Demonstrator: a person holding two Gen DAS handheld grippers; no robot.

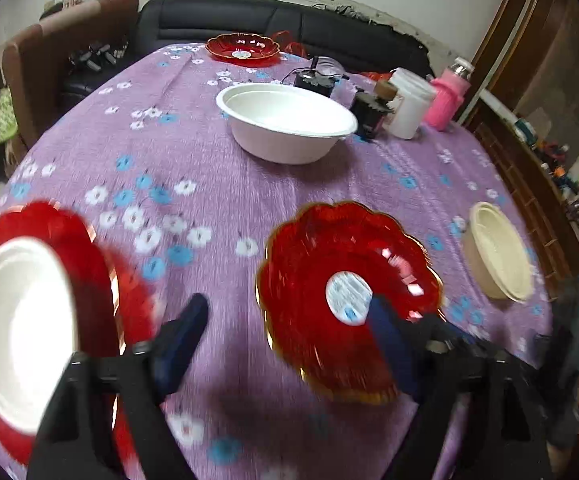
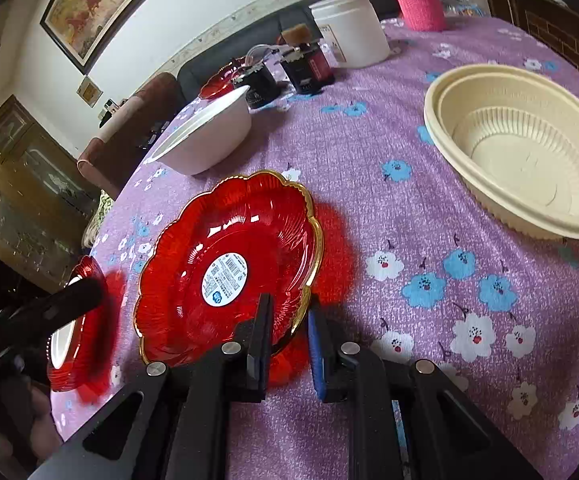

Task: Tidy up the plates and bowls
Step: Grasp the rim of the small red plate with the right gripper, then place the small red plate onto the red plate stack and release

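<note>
In the left wrist view the left gripper (image 1: 285, 320) hangs over the purple flowered tablecloth (image 1: 217, 200) with its jaws spread and nothing between them; one finger stands over bare cloth, the other crosses in front of the near rim of the gold-edged red plate (image 1: 345, 280), though blur makes it hard to tell whether it touches. To this gripper's left, close by, lies a second red plate (image 1: 125, 300) carrying a white bowl (image 1: 21, 332); that stack looks like the likely destination, so the loose plate would have to travel leftward across the gap between the fingers. Farther off sit a large white bowl (image 1: 289, 120), a third red plate (image 1: 243, 50) at the table's far side, and a cream bowl (image 1: 497, 256) to the right. The right wrist view is sharp where the left one is smeared: it shows the right gripper (image 2: 289, 320) with jaws drawn close together on the near edge of the gold-edged red plate (image 2: 229, 272), one finger inside the rim and one outside, the plate tilting up from the cloth. So the right hand is nearer and seems to have the plate. This view also shows the left gripper's finger (image 2: 69, 300) reaching in beside the stacked plate (image 2: 85, 320), and the cream bowl (image 2: 529, 152) well apart to the right.
</note>
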